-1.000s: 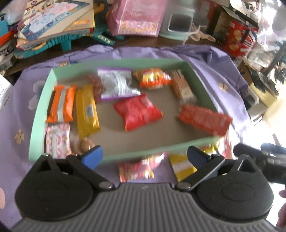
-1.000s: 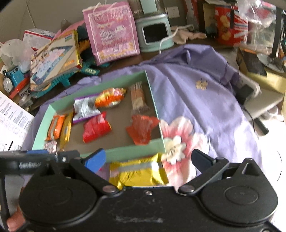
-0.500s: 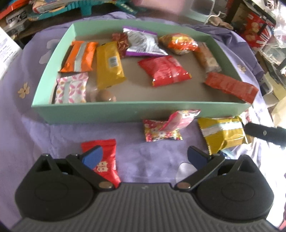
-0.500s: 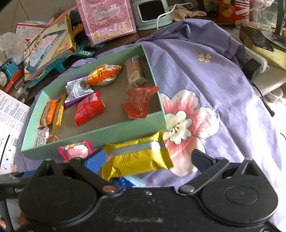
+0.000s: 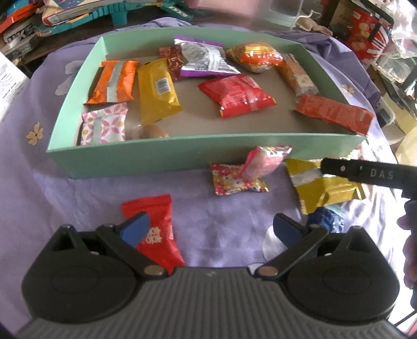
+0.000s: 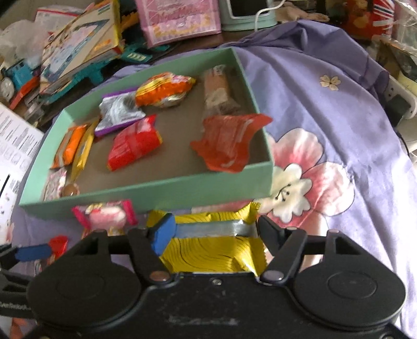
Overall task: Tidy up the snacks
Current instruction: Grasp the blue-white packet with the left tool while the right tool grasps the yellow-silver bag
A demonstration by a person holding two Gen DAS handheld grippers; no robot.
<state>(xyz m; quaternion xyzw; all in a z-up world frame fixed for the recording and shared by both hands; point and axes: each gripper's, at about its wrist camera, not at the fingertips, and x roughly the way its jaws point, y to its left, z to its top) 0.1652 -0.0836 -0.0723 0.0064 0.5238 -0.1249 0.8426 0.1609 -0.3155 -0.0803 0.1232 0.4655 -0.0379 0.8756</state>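
Observation:
A green tray [image 5: 182, 159] [image 6: 156, 190] on the purple flowered cloth holds several snack packets. In front of it lie a red packet [image 5: 156, 216], a floral packet [image 5: 234, 182] with a pink one [image 5: 263, 161] on top, and a yellow packet [image 5: 325, 190] [image 6: 208, 250]. My left gripper [image 5: 209, 226] is open just above the cloth, its left finger over the red packet. My right gripper [image 6: 215, 232] straddles the yellow packet lengthwise. Its jaws are closing, with a pad at each end of the packet, which is buckling.
Boxes, a pink gift bag [image 6: 179, 18], a toy train [image 6: 15, 75] and a red tin [image 5: 365, 44] crowd the table behind the tray. A small blue item [image 5: 325, 221] lies by the yellow packet. A white printed sheet [image 6: 15, 146] lies left of the tray.
Both grippers have sunk toward the cloth in front of the tray. The right jaws, wide before, have narrowed around the yellow packet. The left gripper stays open.

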